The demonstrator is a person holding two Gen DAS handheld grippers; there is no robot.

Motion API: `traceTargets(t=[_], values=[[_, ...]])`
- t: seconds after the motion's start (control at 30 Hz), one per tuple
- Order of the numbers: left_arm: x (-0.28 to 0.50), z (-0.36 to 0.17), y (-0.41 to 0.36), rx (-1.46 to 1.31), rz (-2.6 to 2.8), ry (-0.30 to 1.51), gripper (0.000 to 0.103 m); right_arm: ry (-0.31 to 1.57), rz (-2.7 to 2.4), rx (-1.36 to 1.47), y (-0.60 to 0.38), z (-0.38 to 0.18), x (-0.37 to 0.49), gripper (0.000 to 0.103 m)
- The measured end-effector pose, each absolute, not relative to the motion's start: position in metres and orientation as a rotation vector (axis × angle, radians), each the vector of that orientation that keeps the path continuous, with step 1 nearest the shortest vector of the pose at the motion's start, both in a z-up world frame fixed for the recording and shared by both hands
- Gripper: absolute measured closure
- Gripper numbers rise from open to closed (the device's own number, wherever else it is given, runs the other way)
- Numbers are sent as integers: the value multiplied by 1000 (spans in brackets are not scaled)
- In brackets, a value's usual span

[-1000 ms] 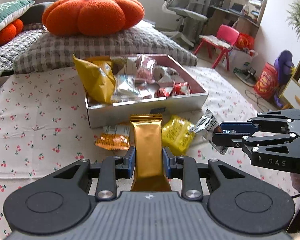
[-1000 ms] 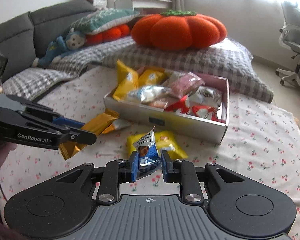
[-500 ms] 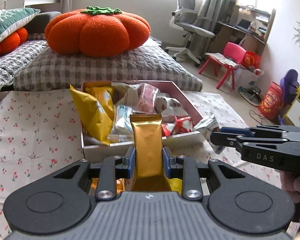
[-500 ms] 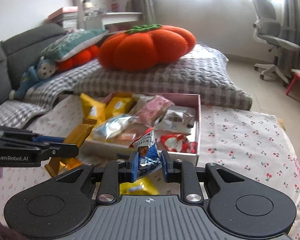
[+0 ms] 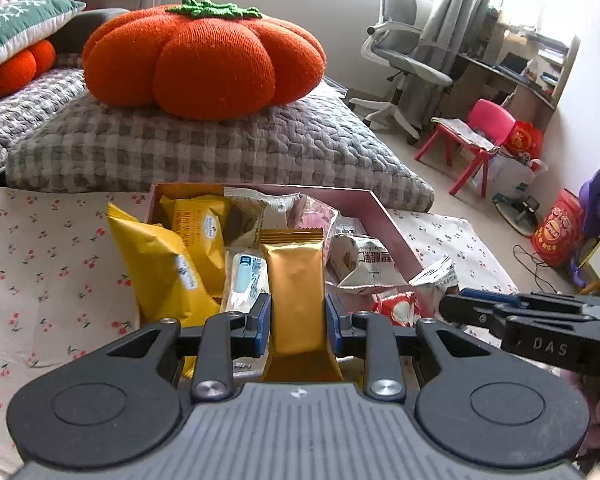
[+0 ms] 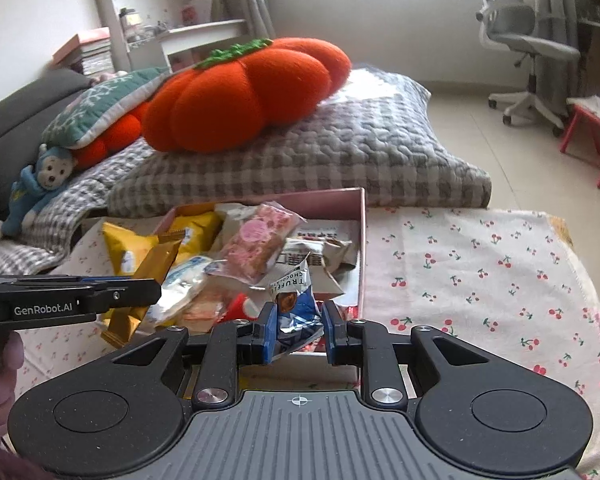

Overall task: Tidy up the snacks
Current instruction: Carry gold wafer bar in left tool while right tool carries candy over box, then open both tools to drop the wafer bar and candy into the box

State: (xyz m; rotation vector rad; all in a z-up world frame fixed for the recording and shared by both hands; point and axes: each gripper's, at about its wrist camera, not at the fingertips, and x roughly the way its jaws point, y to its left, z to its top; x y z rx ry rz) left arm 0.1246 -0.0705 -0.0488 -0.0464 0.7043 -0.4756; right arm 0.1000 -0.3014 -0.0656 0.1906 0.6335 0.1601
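Snacks, in many small packets, already fill most of the pink box [image 5: 384, 216] that stands on the cherry-print cloth [image 5: 40, 264], near the edge of the cloth that meets the grey checked cushion [image 5: 220, 152]. Inside the box I can see two yellow bags [image 5: 160, 276], a pink packet [image 6: 256, 244], a white packet with dark print [image 5: 364, 260] and a small red one [image 5: 396, 308], all lying loosely over each other.

Two more snacks are not yet inside. The left hand-held gripper [image 5: 298, 320] is clenched on a long golden bar [image 5: 296, 292], which stands upright between its blue pads above the near side of the box. The right hand-held gripper [image 6: 298, 334] grasps a blue and silver chocolate packet [image 6: 296, 304], and it hangs over the near right corner of the box.

So I judge the task is close to its end: what is left is to let go of these two packets into the box. Whether other snacks remain on the cloth in front of the box I cannot tell, because the grippers hide that part.
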Motion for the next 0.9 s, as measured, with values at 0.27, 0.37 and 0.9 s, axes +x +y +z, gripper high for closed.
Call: traceTargets(t=[0.27,0.37,0.9], values=[[137,-55,-79,-56,-471,713,77,660,150,215,-303,-77,116,81],[138,-58,-82,-48,-463,715,77,658,151,214,-303,-78,118,80],[138,-58,-83,5,-452,688,57,654,133,246,-304,-81,121,61]])
